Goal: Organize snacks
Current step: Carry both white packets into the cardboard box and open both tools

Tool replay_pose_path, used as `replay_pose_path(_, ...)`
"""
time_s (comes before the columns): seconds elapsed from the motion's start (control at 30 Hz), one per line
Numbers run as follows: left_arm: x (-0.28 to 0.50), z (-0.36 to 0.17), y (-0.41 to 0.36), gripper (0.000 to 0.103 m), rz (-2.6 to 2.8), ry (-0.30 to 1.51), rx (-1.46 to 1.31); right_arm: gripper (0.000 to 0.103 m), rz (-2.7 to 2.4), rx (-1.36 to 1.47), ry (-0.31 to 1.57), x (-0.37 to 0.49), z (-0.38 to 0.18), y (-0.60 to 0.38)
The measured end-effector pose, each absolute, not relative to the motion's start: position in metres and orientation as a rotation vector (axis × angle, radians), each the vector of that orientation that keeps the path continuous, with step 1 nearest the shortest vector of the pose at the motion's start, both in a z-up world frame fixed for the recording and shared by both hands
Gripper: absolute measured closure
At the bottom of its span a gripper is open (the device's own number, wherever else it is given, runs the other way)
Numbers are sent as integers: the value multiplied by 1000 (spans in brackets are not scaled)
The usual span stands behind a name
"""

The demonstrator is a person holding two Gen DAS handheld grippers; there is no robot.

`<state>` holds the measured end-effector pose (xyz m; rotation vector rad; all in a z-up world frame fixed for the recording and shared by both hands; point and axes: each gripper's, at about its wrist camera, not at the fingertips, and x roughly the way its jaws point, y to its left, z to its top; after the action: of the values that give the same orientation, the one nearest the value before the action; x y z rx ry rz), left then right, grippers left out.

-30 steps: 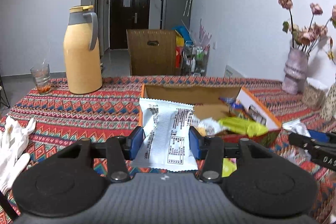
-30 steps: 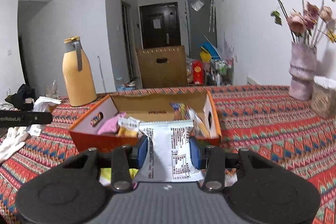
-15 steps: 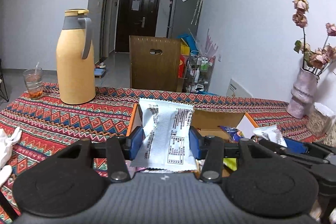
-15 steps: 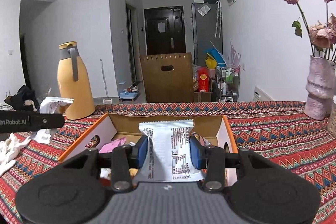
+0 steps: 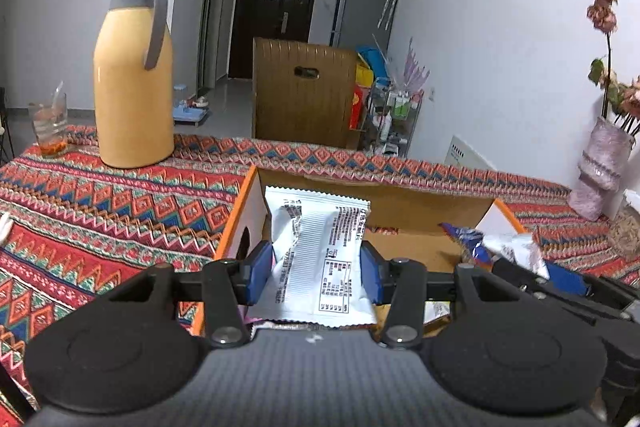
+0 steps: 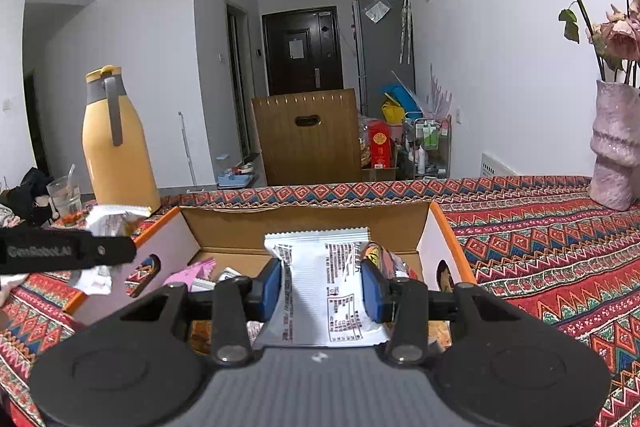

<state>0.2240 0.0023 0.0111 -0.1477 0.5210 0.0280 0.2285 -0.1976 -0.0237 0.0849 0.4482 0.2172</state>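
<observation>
Both tools held packets over the box.
On the table (image 5: 100, 211) stood the box (image 6: 304, 225); the left tool (image 5: 316, 271) was clamped on a white packet (image 5: 320, 255) above its left end, the right tool (image 6: 322, 287) clamped on another packet (image 6: 324, 291) above its middle.

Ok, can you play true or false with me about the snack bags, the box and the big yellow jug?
1. Both tongs hold a white snack packet. True: the left tongs grip a white packet, and the right tongs grip another packet.
2. The cardboard box is closed. False: it is open, with snacks inside.
3. The yellow jug lies on its side. False: it stands upright.
4. The vase holds flowers. True.
</observation>
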Motion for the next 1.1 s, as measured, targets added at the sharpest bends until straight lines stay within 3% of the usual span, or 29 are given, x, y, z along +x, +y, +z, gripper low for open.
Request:
replay_pose_path(0.13,228,3,1,53,15,543,-147,60,220,76,467,233,-29,-193)
replay_pose_path(0.23,224,4,6,32,8,539,-175,54,200,79,460,233,-28,-194)
replay_pose_path(0.27,221,5,8,20,8,529,-187,51,195,83,457,232,-27,-195)
replay_pose_path(0.33,216,8,9,11,22,504,-190,29,185,96,445,229,-25,-198)
replay_pose_path(0.37,214,10,10,2,26,496,-193,22,178,101,437,228,-24,-199)
replay_pose_path(0.4,212,12,12,0,31,486,-200,9,171,104,428,226,-24,-200)
replay_pose_path(0.43,210,13,12,0,38,480,-202,3,165,108,417,224,-23,-201)
replay_pose_path(0.5,208,15,12,0,35,481,-204,0,157,125,410,222,-21,-205)
replay_pose_path(1.1,176,48,6,0,52,491,-168,0,147,126,374,190,11,-214)
